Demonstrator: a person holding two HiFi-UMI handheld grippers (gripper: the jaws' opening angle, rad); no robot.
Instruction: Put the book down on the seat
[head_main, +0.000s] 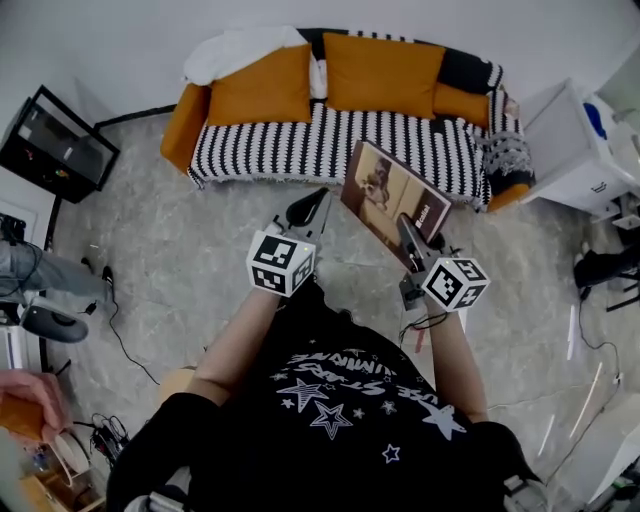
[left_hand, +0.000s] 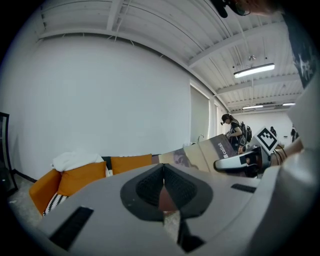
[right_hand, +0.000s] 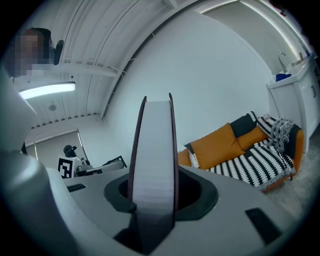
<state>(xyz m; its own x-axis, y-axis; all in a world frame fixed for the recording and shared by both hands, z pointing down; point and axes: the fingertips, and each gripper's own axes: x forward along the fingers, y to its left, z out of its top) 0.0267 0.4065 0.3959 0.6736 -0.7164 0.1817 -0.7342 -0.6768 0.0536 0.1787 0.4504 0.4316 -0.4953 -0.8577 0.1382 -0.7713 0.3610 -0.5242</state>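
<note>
— What's closest to the lens?

— The person's black shirt (head_main: 330, 400), printed with white stars, fills the bottom of the head view. Both forearms reach out from it.

— And beyond that?

— A sofa (head_main: 330, 140) against the wall: orange frame, orange cushions (head_main: 380, 70) along the back, a black-and-white striped cover over the seat, and a white blanket (head_main: 240, 48) bunched at its left end.

— Where's the book?

— The book (head_main: 390, 200) is up in the air, tilted, over the grey floor (head_main: 180, 250) just in front of the sofa's right half. In the head view its far corner overlaps the striped front edge, but it isn't lying on the seat.

— What does it look like?

— A tan cover with a brownish picture on it and a darker band with white lettering along one side. From the right gripper view you see it edge-on: a thick pale block of pages between thin dark maroon covers.

— Who has it?

— The right gripper (head_main: 408, 235); its jaws pinch the book's near edge.

— The left one?

— The left gripper (head_main: 308, 207) is beside the book, not touching it. Its jaws are pressed together with nothing between them.
</note>
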